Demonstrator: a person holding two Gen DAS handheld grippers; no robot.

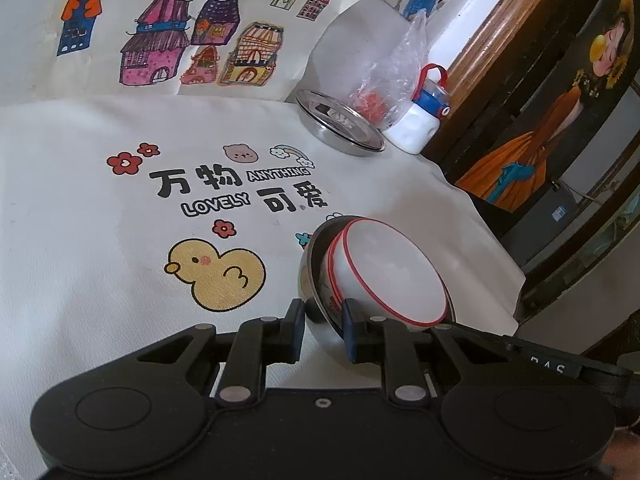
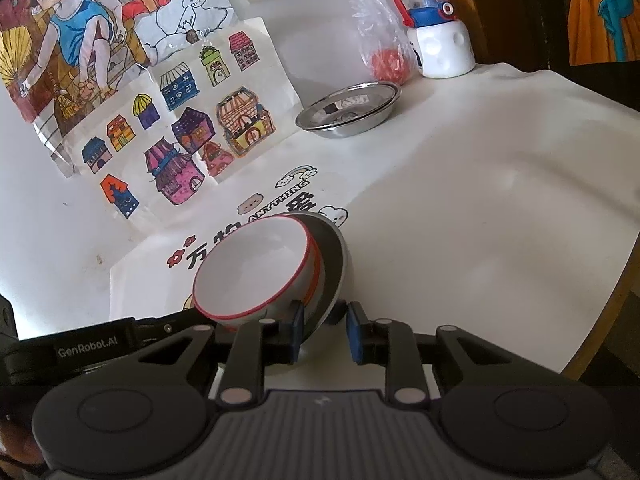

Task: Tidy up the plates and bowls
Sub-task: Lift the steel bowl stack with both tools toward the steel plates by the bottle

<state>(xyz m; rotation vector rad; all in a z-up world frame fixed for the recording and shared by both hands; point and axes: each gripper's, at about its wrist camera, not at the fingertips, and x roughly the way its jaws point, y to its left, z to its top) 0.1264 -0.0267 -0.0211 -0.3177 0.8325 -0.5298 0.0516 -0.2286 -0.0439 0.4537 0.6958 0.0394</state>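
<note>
A white bowl (image 1: 394, 272) with a red rim sits nested inside a steel bowl (image 1: 316, 300), the pair tipped up on edge over a printed cloth (image 1: 120, 240) that covers the table. The left gripper (image 1: 323, 330) has its fingers nearly closed on the near wall of the steel bowl, one pad outside it and the other between the two bowls. In the right wrist view the same white bowl (image 2: 252, 276) and steel bowl (image 2: 334, 256) appear from the other side, where the right gripper (image 2: 325, 330) holds its fingers narrowly apart across the steel bowl's rim; its left pad lies against the inner face, while whether the right pad touches the outer wall cannot be told. Farther back on the cloth, near the wall, a steel plate (image 1: 340, 124) rests flat, well apart from the bowls. Just beside it stand a clear plastic bag (image 1: 394, 80) with something red inside and a white bottle (image 1: 420, 120) with a blue and red cap. Children's drawings (image 1: 192, 40) of coloured houses hang on the wall behind.
</note>
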